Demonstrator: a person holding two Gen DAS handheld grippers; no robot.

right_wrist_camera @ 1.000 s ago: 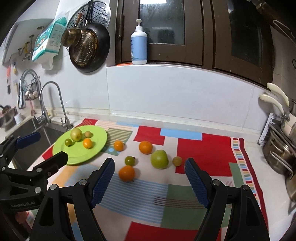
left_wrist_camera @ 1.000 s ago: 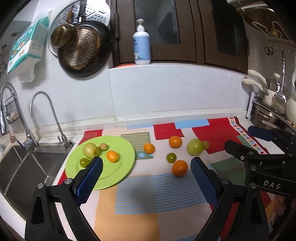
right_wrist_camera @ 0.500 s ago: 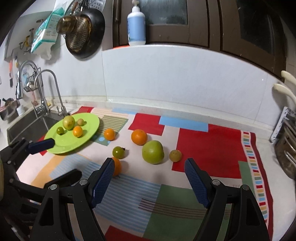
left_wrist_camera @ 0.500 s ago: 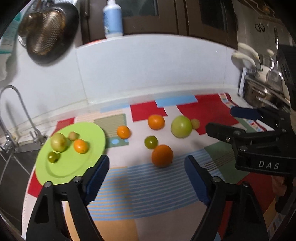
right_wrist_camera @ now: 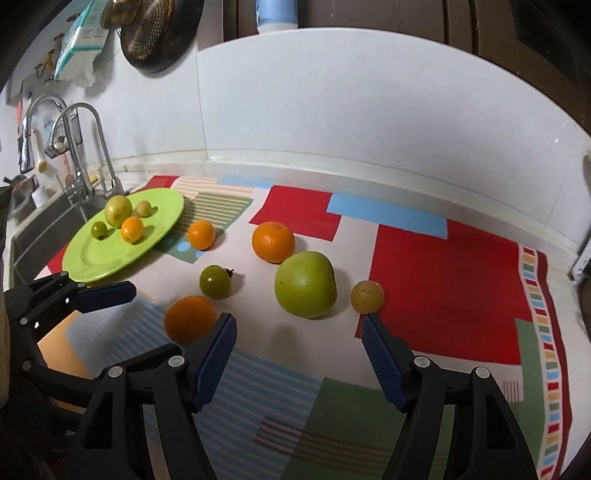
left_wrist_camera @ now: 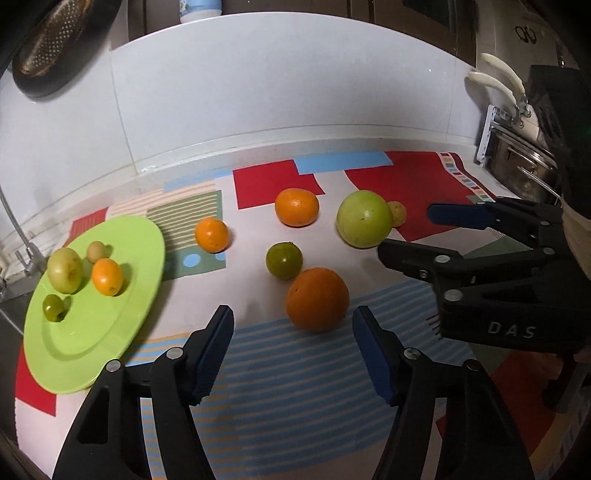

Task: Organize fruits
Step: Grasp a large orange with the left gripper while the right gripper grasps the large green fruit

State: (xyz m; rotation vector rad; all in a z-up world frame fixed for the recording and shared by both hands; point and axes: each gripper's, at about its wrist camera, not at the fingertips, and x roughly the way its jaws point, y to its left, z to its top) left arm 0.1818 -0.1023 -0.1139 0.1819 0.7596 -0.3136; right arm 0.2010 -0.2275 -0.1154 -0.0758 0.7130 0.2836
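A green plate (left_wrist_camera: 110,332) (right_wrist_camera: 88,258) at the left holds several small fruits. Loose on the patterned mat lie a large orange (left_wrist_camera: 317,299) (right_wrist_camera: 190,319), a small dark green fruit (left_wrist_camera: 284,260) (right_wrist_camera: 215,281), a big green fruit (left_wrist_camera: 364,223) (right_wrist_camera: 306,284), two more oranges (left_wrist_camera: 296,206) (left_wrist_camera: 211,234) and a small yellow fruit (right_wrist_camera: 366,296). My left gripper (left_wrist_camera: 293,343) is open and empty, just short of the large orange. My right gripper (right_wrist_camera: 299,350) is open and empty, just short of the big green fruit.
A sink with taps (right_wrist_camera: 79,147) lies left of the plate. Pans (right_wrist_camera: 155,33) hang on the tiled wall. A metal rack with pots (left_wrist_camera: 517,158) stands at the right end of the counter. The mat (right_wrist_camera: 443,277) covers the counter.
Both grippers have moved forward and down toward the loose fruit. The fruits have not moved. Both stay open.
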